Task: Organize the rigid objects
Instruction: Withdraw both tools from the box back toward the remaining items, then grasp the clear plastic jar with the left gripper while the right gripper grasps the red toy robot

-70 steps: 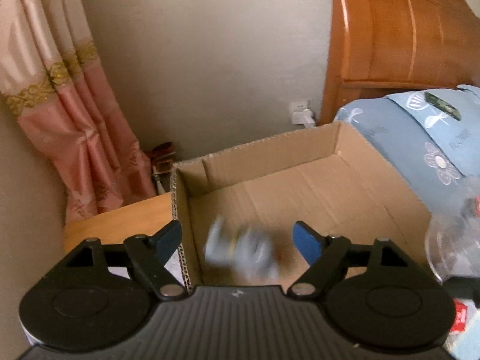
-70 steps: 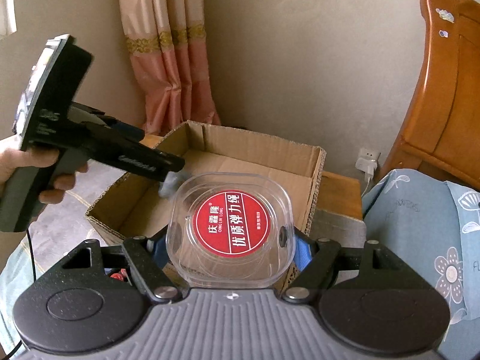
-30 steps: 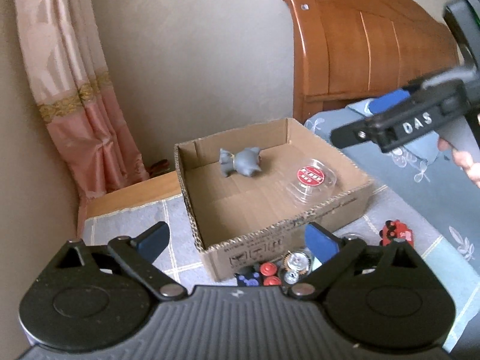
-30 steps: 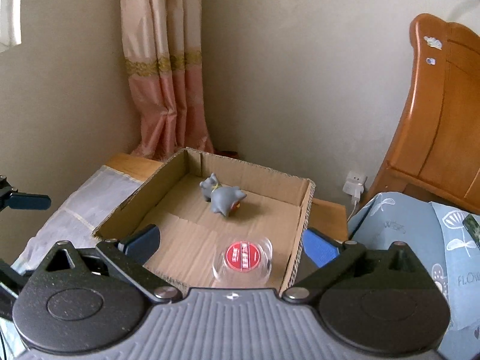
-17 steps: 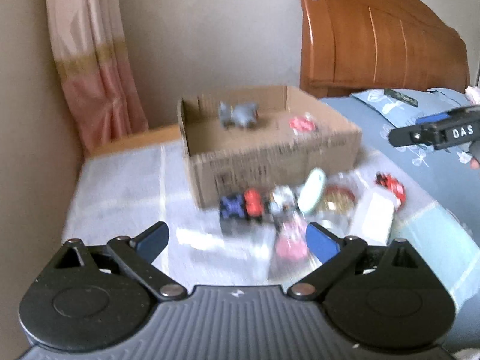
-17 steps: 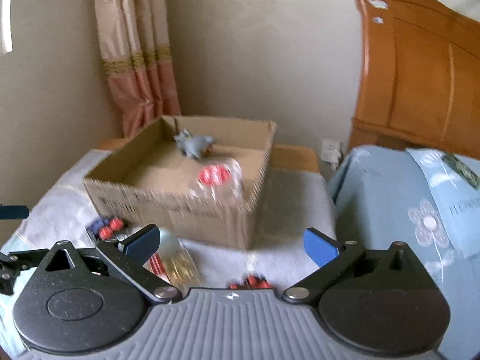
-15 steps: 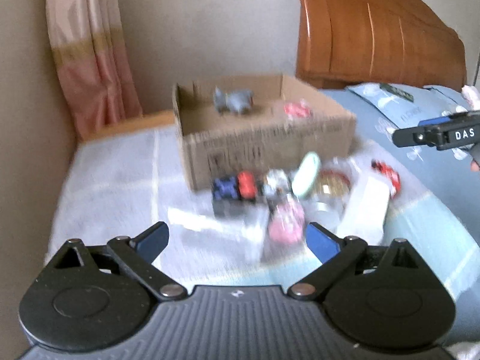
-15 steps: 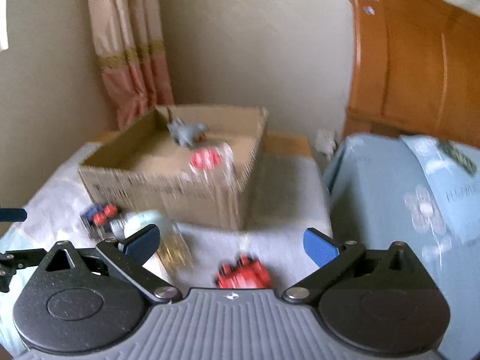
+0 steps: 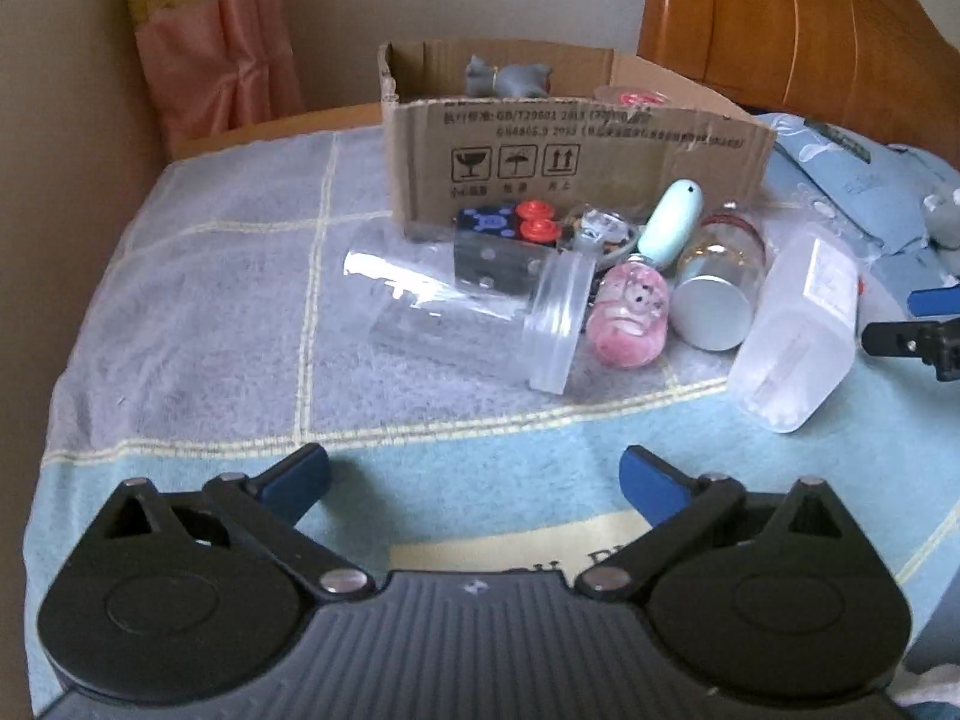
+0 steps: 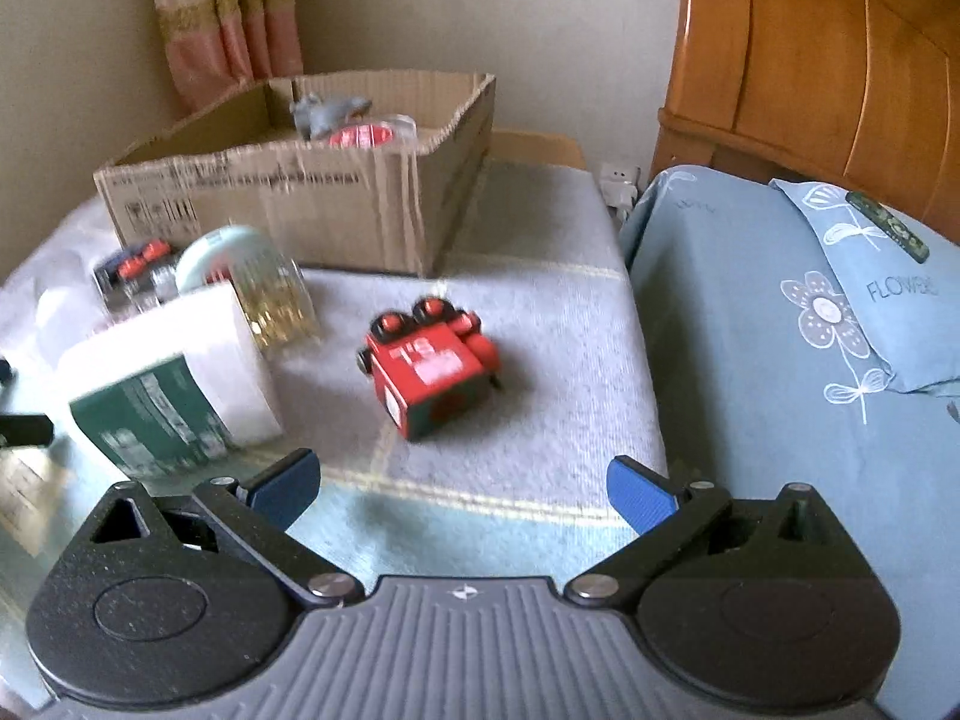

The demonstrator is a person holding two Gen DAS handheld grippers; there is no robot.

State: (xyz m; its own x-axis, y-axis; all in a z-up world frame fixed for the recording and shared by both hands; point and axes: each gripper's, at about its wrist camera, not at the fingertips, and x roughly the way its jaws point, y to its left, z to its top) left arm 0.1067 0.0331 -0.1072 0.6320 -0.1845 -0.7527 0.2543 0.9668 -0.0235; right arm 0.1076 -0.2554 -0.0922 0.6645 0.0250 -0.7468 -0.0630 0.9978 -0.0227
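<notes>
A cardboard box [image 9: 576, 162] stands on the bed and holds a grey toy animal [image 9: 507, 77] and a clear round case with a red label [image 10: 372, 133]. In front of it lie a clear plastic jar [image 9: 468, 318], a dark toy block with red knobs [image 9: 504, 243], a pink figure [image 9: 630, 315], a mint oval thing [image 9: 672, 222], a glass jar with a metal lid [image 9: 717, 282] and a white plastic container [image 9: 798, 324]. A red toy vehicle [image 10: 429, 366] lies alone. My left gripper [image 9: 474, 474] is open and empty, short of the clear jar. My right gripper [image 10: 462, 483] is open and empty, just short of the red toy.
A grey and blue checked blanket [image 9: 198, 312] covers the bed. A blue flowered pillow [image 10: 852, 276] lies at the right below a wooden headboard [image 10: 828, 72]. A pink curtain [image 9: 216, 54] hangs at the back left. The right gripper's tip [image 9: 918, 330] shows at the left view's right edge.
Both grippers have pulled back from the box and dropped lower, toward the loose objects on the blanket. The grey toy and the clear case stay in the box.
</notes>
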